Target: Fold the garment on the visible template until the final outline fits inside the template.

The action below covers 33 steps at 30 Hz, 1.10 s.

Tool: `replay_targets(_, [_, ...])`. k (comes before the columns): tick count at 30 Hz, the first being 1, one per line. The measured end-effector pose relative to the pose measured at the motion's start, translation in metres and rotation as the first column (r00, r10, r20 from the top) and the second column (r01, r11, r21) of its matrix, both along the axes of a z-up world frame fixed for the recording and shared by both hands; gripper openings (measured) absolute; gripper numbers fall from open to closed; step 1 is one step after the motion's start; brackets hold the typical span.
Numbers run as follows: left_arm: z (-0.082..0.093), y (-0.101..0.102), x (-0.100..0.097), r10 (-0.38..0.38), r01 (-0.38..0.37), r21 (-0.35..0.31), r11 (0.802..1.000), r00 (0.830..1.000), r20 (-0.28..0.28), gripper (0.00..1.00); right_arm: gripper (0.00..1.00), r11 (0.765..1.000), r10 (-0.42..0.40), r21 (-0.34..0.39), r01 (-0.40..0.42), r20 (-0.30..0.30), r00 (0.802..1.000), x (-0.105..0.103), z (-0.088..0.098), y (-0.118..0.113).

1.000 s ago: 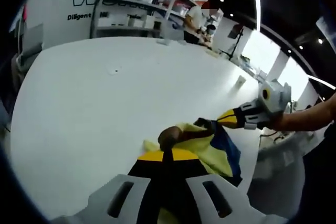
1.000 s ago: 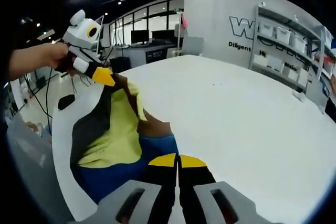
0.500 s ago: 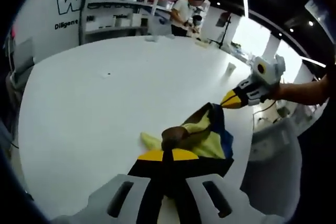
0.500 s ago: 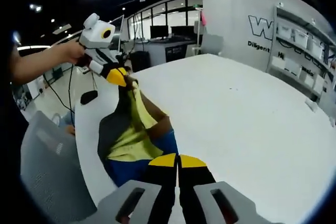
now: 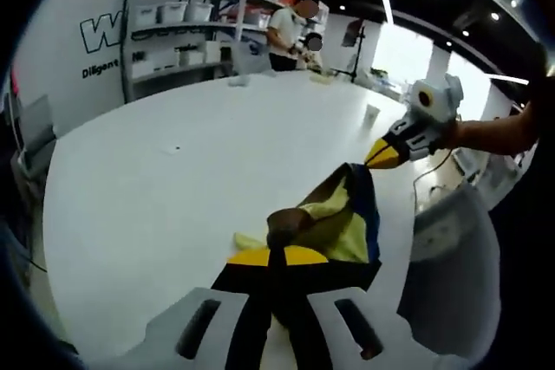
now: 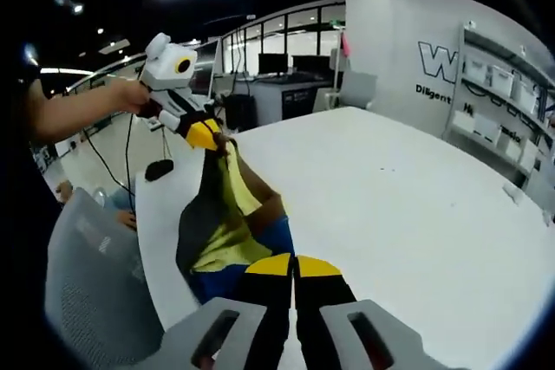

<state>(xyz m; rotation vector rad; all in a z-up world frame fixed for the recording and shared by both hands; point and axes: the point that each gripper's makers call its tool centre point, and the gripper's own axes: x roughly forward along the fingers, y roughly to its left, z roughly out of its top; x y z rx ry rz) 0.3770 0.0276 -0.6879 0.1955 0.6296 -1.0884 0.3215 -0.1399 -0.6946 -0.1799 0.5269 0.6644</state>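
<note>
— What am I looking at, biggest thing first?

— The white table (image 5: 173, 179) takes up most of what I see through the left gripper view; it also runs off to the right in the right gripper view (image 6: 416, 214). Behind it stands a white wall with dark lettering (image 5: 95, 36) and a shelving rack with pale bins (image 5: 178, 36). Two people stand at the far end of the table (image 5: 290, 36). A grey chair back (image 6: 95, 275) sits at the table's near edge in the right gripper view.

— And the garment?

— The garment (image 5: 334, 218), yellow, blue and black, hangs stretched between my two grippers above the table's near edge. In the right gripper view (image 6: 230, 223) it runs up from my own jaws to the other gripper. I can't make out any template under it.

— The grippers?

— My left gripper (image 5: 276, 257) is clenched on one end of the cloth, its yellow-tipped jaws pressed together with fabric bunched just in front. In the right gripper view I see it from the outside (image 6: 206, 134), held by a hand (image 6: 130, 97), pinching the top corner. My right gripper (image 6: 293, 266) is likewise closed on the lower blue edge; in the left gripper view it (image 5: 381, 153) grips the raised corner.
</note>
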Motion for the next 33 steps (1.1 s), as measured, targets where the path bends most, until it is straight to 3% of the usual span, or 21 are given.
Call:
replay_targets(7, [0.024, 0.000, 0.001, 0.022, -0.021, -0.055, 0.998, 0.999, 0.033, 0.01, 0.00, 0.999, -0.018, 0.049, 0.015, 0.062, 0.998, -0.002, 0.024, 0.002])
replay_targets(19, [0.079, -0.007, -0.011, 0.017, -0.004, -0.184, 0.983, 0.997, 0.070, 0.01, 0.00, 0.984, -0.075, 0.173, 0.041, 0.195, 0.978, -0.007, 0.087, -0.004])
replay_targets(26, [0.111, -0.015, -0.020, -0.004, 0.030, -0.225, 0.974, 0.994, 0.112, 0.01, 0.00, 0.980, -0.086, 0.199, 0.031, 0.274, 0.958, -0.011, 0.121, -0.011])
replay_targets(33, [0.136, -0.017, -0.033, -0.025, 0.065, -0.227, 0.972, 0.985, 0.173, 0.01, 0.00, 0.979, -0.084, 0.203, 0.017, 0.325, 0.942, -0.018, 0.142, -0.010])
